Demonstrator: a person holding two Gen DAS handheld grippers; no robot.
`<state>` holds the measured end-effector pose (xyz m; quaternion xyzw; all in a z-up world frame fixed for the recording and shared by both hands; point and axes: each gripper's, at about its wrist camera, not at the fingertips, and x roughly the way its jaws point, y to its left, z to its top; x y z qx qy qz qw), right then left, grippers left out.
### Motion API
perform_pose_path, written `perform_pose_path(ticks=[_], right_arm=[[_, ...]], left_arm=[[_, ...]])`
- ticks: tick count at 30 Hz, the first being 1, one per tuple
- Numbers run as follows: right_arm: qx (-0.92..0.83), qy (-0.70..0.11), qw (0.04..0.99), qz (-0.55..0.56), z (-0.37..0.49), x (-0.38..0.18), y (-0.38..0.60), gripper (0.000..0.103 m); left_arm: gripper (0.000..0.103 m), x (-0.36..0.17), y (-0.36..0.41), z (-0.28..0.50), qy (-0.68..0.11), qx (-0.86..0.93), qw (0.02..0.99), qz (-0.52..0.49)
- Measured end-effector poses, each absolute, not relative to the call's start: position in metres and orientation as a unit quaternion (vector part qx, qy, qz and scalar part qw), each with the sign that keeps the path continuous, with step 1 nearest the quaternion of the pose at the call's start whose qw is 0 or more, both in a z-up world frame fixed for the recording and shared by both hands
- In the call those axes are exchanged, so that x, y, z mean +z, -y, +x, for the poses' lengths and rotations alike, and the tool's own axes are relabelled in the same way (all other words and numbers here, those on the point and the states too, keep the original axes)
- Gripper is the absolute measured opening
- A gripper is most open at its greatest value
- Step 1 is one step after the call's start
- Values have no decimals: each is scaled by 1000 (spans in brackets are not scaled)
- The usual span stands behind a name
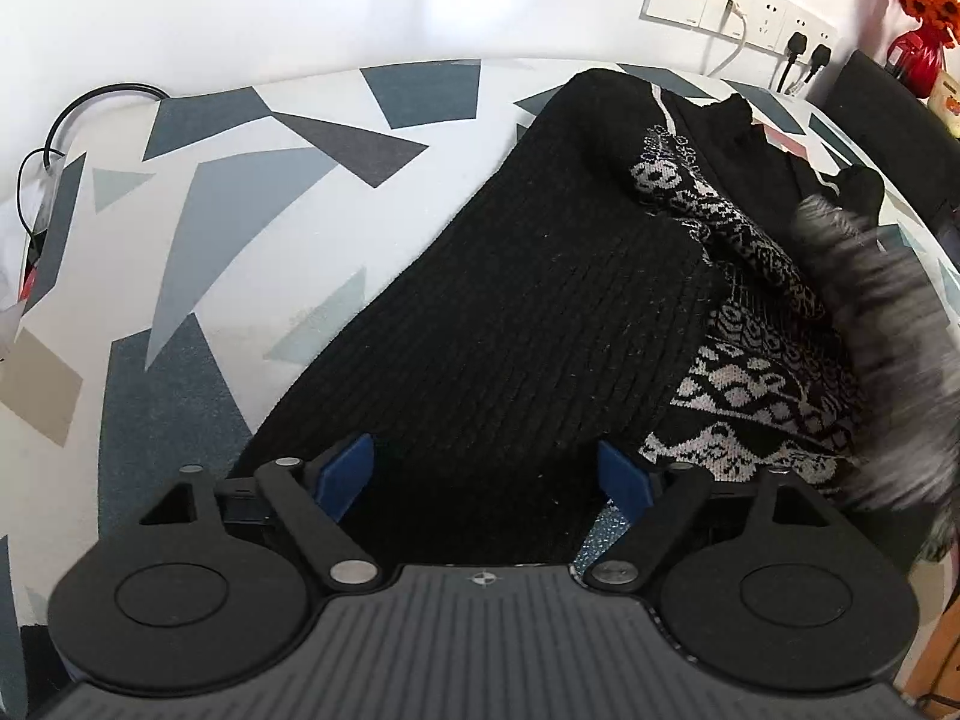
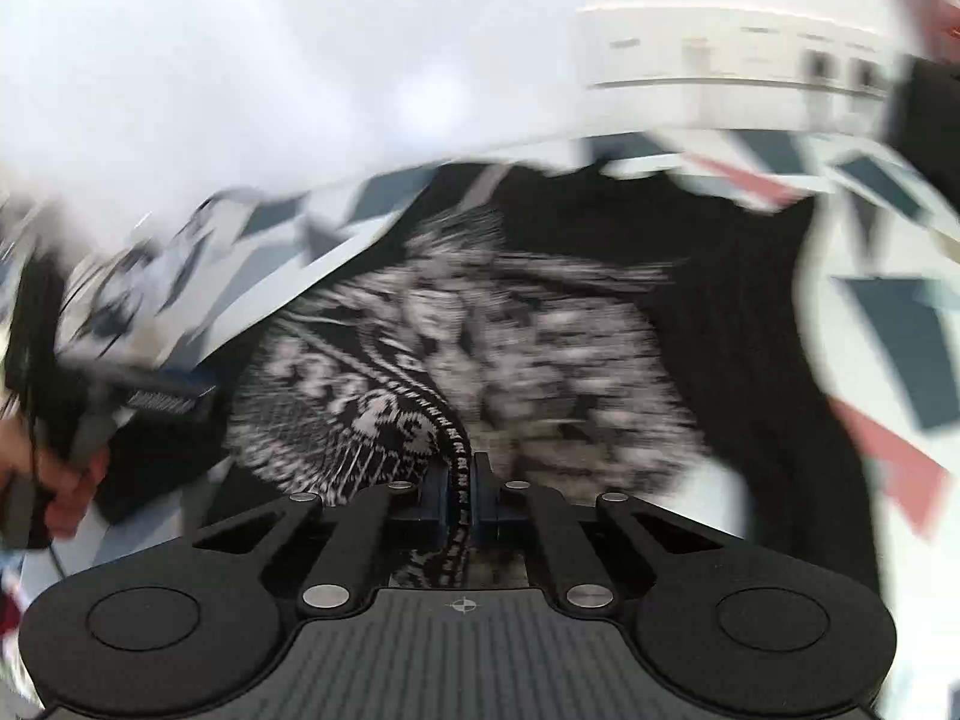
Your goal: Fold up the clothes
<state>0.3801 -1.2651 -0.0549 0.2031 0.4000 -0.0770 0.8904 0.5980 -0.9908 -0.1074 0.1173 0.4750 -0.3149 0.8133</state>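
**Right jaws pinch the patterned edge, left jaws stand wide**

Closest to us, our right gripper (image 2: 461, 495) has its 2 jaws drawn together on a patterned strip of the black sweater (image 2: 720, 324), the knit band running straight up between the pads. That view is smeared with blur. At its left edge we see our left gripper (image 2: 171, 396) and the hand (image 2: 57, 480) that carries it.

From the left wrist, our left gripper (image 1: 485, 471) has its 2 blue pads (image 1: 345, 471) spread wide apart, with ribbed black knit lying between them and neither pad pressing it. The sweater (image 1: 510, 312) lies on the tablecloth (image 1: 240, 192) of grey and blue shapes, its black-and-white patterned part to the right. Wall sockets (image 1: 738, 3) sit behind.
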Motion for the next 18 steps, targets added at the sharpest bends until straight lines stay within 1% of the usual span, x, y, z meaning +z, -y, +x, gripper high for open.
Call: perform_pose_path(ticks=[4, 5, 7, 8, 9, 10, 11, 12, 13, 15, 16, 17, 18], right_arm=[[-156, -409, 854, 280, 346, -73, 1310, 5], [-169, -410, 843, 304, 338, -78, 1317, 5], [-206, -420, 819, 332, 326, -88, 1328, 0], [-232, -429, 808, 332, 323, -94, 1330, 0], [-240, -427, 800, 347, 318, -99, 1334, 0], [-244, -423, 792, 366, 312, -103, 1339, 0], [-249, -418, 784, 385, 307, -108, 1343, 0], [-251, -411, 783, 393, 306, -107, 1345, 0], [-253, -403, 783, 400, 305, -105, 1347, 3], [-251, -384, 789, 408, 307, -97, 1347, 15], [-245, -372, 797, 409, 310, -91, 1346, 37], [-235, -359, 805, 410, 314, -85, 1344, 54], [-225, -346, 812, 412, 320, -79, 1342, 59]], left_arm=[[86, -108, 993, 599, -476, -318, 812, 117], [83, -108, 994, 598, -475, -320, 811, 116], [63, -106, 997, 595, -471, -327, 812, 111], [42, -104, 997, 593, -471, -335, 810, 101], [32, -103, 998, 591, -473, -334, 810, 93], [30, -101, 998, 589, -474, -331, 811, 85], [23, -100, 998, 587, -469, -325, 817, 85], [21, -100, 996, 586, -465, -319, 822, 81], [20, -100, 993, 584, -462, -313, 826, 77], [19, -100, 986, 585, -464, -307, 829, 60], [19, -100, 982, 586, -465, -300, 831, 58], [21, -99, 979, 586, -466, -294, 832, 57], [30, -98, 980, 582, -461, -301, 831, 76]])
